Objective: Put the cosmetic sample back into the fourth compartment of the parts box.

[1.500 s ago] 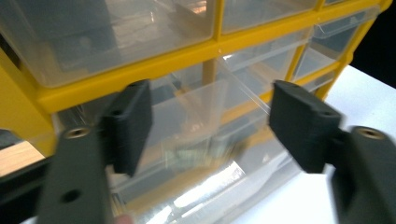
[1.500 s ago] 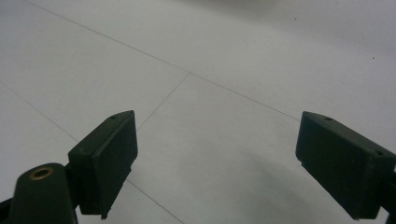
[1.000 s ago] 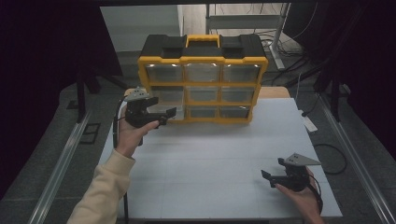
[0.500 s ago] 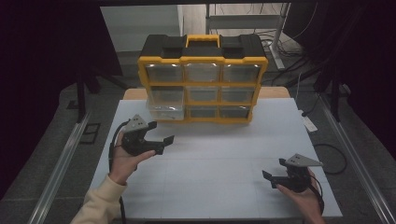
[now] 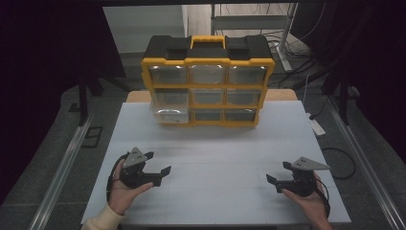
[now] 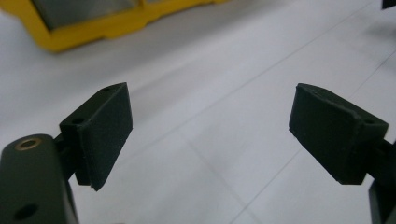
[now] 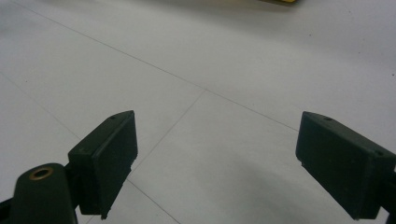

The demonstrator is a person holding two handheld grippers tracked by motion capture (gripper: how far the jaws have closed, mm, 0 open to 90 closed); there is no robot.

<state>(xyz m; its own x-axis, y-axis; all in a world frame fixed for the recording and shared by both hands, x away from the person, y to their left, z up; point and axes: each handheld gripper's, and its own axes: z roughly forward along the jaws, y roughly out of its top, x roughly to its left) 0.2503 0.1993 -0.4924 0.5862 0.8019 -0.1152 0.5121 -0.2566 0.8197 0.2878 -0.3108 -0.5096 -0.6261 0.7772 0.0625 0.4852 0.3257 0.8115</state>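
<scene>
1. Yellow-and-black drawer organiser [image 5: 208, 81] stands upright at the far edge of the white desk [image 5: 215, 148], one clear drawer [image 5: 168, 106] at its left pulled partly out.
2. Left gripper [image 5: 156, 167] sits near the desk's front-left, fingers [image 6: 100, 133] spread wide, holding nothing.
3. Right gripper [image 5: 277, 173] sits front-right, well apart, fingers [image 7: 105, 158] likewise spread and empty.

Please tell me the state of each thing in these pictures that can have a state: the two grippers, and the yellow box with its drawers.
left gripper: open, holding nothing, low over the table.
right gripper: open, holding nothing, low over the table.
organizer box: upright at the far side of the table, handle on top.
middle-left drawer: pulled partly out.
other drawers: pushed in.
</scene>
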